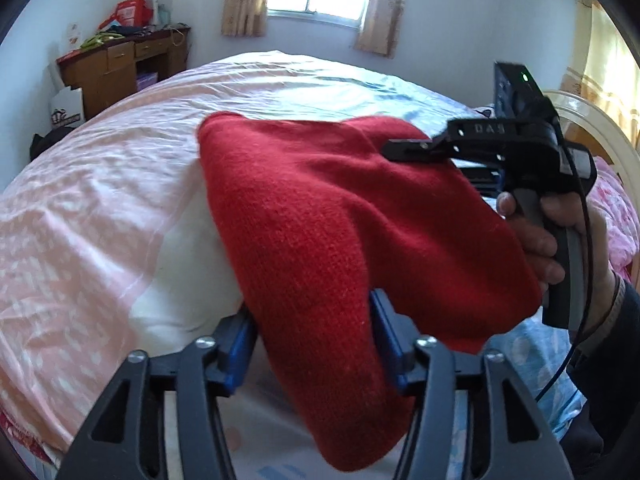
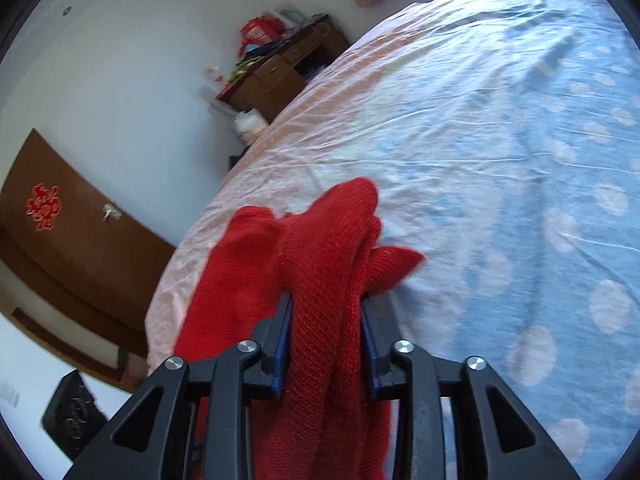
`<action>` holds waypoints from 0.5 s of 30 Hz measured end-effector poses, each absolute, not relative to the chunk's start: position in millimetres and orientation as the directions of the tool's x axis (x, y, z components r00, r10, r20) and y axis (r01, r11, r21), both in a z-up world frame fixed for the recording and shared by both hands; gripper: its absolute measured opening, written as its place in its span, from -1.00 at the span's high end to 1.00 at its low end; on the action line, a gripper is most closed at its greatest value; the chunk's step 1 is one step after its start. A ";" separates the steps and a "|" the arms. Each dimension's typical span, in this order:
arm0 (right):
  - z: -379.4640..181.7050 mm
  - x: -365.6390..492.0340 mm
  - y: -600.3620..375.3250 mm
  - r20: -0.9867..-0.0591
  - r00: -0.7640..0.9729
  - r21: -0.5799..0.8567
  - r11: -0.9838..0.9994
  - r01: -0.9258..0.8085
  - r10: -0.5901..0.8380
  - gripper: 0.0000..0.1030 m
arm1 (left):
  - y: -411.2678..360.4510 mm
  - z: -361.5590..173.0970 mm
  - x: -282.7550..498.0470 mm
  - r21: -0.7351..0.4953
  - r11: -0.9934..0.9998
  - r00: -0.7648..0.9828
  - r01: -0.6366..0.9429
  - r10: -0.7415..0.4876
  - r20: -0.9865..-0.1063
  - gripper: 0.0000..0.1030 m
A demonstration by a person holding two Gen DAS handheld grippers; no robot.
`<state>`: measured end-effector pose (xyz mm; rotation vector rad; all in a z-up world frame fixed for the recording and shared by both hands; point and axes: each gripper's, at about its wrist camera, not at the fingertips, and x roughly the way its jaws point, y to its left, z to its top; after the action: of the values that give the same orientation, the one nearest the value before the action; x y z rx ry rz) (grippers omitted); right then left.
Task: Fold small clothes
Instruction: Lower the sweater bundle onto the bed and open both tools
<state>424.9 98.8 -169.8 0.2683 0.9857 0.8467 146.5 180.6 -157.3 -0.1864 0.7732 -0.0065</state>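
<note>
Left wrist view: our left gripper (image 1: 314, 338) has the red knit garment (image 1: 320, 208) between its jaws, but they look loosened, not pinching. It drapes forward-right toward the right gripper (image 1: 408, 148), over the bed (image 1: 100, 168).

Right wrist view: those jaws are clenched on a bunched roll, long axis running straight ahead.
</note>
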 end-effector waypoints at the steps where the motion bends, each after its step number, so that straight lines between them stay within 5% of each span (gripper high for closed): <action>1: -168.3 422.4 93.5 -0.616 0.291 0.552 0.665 -0.503 0.732 0.34 | 179.0 -151.8 143.3 -0.147 0.987 0.724 -0.062 -0.056 -0.687 -0.16; 5: -144.0 400.4 76.0 -0.554 0.391 0.515 0.672 -0.532 0.735 0.31 | 174.0 -127.2 133.5 -0.067 0.993 0.793 -0.094 0.034 -0.609 -0.34; 7: -126.8 382.2 72.1 -0.520 0.411 0.490 0.656 -0.574 0.749 0.21 | 177.0 -119.9 132.9 -0.071 0.991 0.819 -0.112 0.052 -0.572 -0.60; 10: -114.5 352.7 81.4 -0.498 0.359 0.462 0.592 -0.660 0.790 0.07 | 180.6 -124.9 151.2 -0.043 0.986 0.810 -0.163 0.109 -0.577 -0.64; 15: -150.1 339.4 101.2 -0.647 0.296 0.383 0.635 -0.671 0.703 0.07 | 198.8 -158.5 172.8 -0.022 0.961 0.713 -0.277 0.191 -0.675 -0.84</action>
<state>339.4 101.2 -150.1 0.0420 0.8825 0.9137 172.8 198.8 -158.5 -0.1246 0.7329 0.2600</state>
